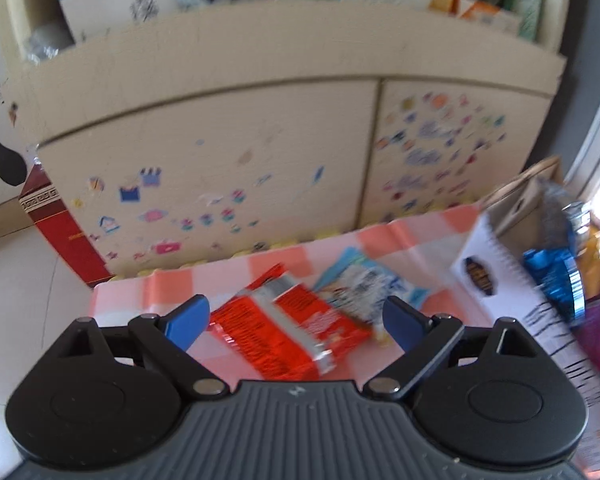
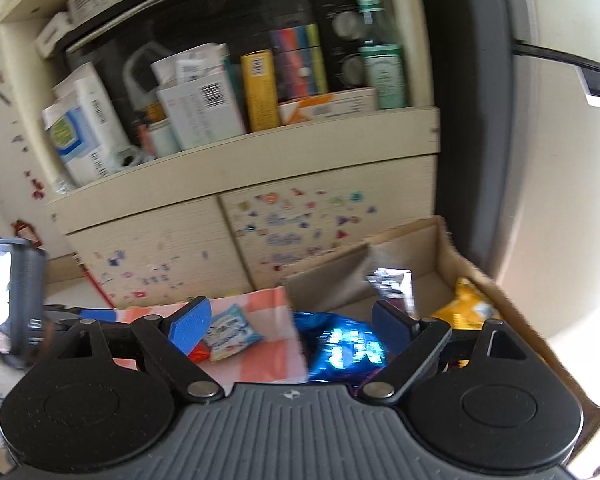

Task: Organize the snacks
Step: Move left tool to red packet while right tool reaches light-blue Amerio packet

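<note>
Behind everything stands a cream cupboard with lots of little stickers on its doors, and a shelf above them full of boxes and bottles. A pink and white checked cloth is spread out in front of the cupboard.

On the cloth lies a red snack pack with shiny silver edges. It is a bit crumpled. Just beside it, touching it, lies a light blue and white snack pack, which is flat.

At the right edge of the cloth stands an open cardboard box. Inside it are a shiny blue bag, a yellow bag and a silver packet standing up on end.

The left tool has its blue fingers spread wide, with nothing held. The red pack shows between them, not touched.

The right tool is wide open too and holds nothing. The shiny blue bag shows by its right finger, and the light blue pack by its left finger.
</note>
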`<state>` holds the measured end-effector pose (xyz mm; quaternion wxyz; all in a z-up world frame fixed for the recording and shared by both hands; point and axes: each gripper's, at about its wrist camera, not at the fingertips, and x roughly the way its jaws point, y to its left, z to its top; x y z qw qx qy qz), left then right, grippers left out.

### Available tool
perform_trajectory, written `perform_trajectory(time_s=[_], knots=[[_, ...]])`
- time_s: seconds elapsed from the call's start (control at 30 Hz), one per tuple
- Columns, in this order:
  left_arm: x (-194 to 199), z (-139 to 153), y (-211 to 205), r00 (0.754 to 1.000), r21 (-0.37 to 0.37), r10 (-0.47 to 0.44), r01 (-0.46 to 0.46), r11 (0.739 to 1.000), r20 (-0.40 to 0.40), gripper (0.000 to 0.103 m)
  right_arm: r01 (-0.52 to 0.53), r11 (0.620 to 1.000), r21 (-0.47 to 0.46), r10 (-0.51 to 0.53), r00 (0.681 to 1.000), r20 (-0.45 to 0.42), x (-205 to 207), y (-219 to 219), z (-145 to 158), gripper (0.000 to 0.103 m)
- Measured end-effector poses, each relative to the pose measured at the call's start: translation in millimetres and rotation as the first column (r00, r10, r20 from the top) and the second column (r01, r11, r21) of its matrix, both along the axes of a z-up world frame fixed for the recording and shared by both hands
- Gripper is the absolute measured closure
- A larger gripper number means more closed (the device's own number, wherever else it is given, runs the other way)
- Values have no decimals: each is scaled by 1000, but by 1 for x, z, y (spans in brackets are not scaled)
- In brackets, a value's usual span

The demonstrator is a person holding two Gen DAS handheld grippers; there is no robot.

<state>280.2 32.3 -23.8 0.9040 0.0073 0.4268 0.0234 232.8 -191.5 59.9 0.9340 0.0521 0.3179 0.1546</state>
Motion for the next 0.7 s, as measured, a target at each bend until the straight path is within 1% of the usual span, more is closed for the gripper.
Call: perform_trajectory(time_s=[0.13, 0.23, 0.27, 0.33, 0.47, 0.57, 0.7], knots=[[5, -14, 3, 998, 51, -61, 61, 997, 2, 10, -55, 998, 12, 55, 998, 4, 5, 14, -3, 11], [10, -22, 3, 994, 34, -109, 109, 993, -7, 10, -88, 996, 25, 88, 996, -2, 10, 24, -8, 11], [12, -26, 2, 992, 44, -121, 122, 992, -14, 10, -98, 995, 29, 99, 995, -4, 11, 27, -10, 11], [17, -33, 1, 992, 65, -120, 121, 991, -25, 10, -113, 993, 38, 114, 993, -14, 16, 34, -15, 12], [27, -39, 7, 996, 35, -76, 77, 996, -36, 10, -148, 988, 33, 149, 989, -25, 20, 47, -25, 15], [27, -42, 12, 998, 20, -56, 57, 998, -41, 10, -181, 983, 21, 182, 983, -33, 20, 56, -32, 18], [20, -44, 20, 995, 32, -69, 72, 997, -65, 10, -218, 976, 10, 218, 975, -40, 21, 65, -39, 23]])
